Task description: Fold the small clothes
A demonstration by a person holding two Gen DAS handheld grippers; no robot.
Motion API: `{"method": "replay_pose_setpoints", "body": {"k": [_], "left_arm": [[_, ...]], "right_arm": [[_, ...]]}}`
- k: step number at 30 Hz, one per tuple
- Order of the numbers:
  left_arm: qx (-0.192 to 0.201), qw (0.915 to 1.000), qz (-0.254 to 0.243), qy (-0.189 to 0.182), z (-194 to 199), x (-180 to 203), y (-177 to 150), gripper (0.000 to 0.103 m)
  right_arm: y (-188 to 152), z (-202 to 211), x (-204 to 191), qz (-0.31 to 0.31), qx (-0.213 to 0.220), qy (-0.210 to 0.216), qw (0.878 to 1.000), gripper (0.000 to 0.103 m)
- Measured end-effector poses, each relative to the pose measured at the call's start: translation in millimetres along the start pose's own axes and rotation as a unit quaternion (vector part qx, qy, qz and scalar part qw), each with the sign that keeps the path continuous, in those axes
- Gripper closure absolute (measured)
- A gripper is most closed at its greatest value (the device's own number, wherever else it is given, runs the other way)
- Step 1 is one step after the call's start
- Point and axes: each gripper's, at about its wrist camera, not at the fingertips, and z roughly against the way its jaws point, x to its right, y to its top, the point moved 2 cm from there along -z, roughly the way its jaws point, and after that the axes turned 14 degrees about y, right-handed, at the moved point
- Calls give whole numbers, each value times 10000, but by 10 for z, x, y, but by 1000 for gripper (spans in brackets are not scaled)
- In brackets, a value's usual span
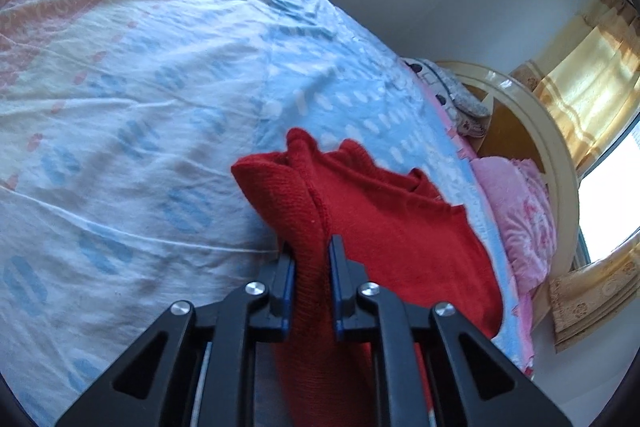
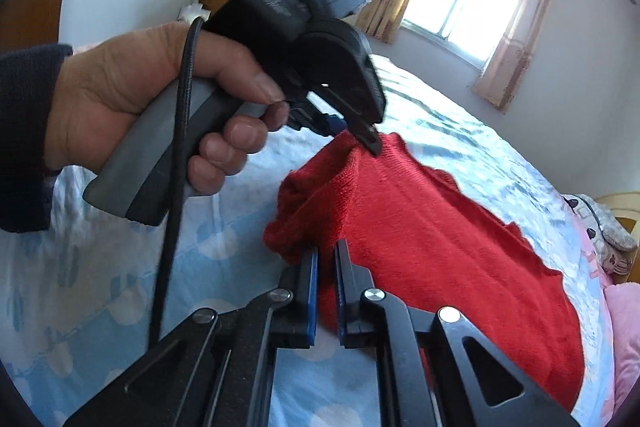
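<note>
claw (image 1: 312,251): black arms, blue pads, silver screws | grip: grey | cable: black braided | sleeve (image 2: 24,139): dark navy

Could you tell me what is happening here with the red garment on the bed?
A person is folding a small red knitted garment on a bed with a blue-patterned sheet. Each hand holds a gripper: the left gripper is shut on one bunched edge, and the right gripper is shut on another edge close by. The garment is partly lifted, not yet folded flat.
</note>
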Motion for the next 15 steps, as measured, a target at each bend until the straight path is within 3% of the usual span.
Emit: {"method": "replay_pose_setpoints", "body": {"k": [15], "left_arm": [[229,9988,2,-440,99,690,221,88]], "right_arm": [[-168,602,613,-632,513,-279,9963,98]]}}
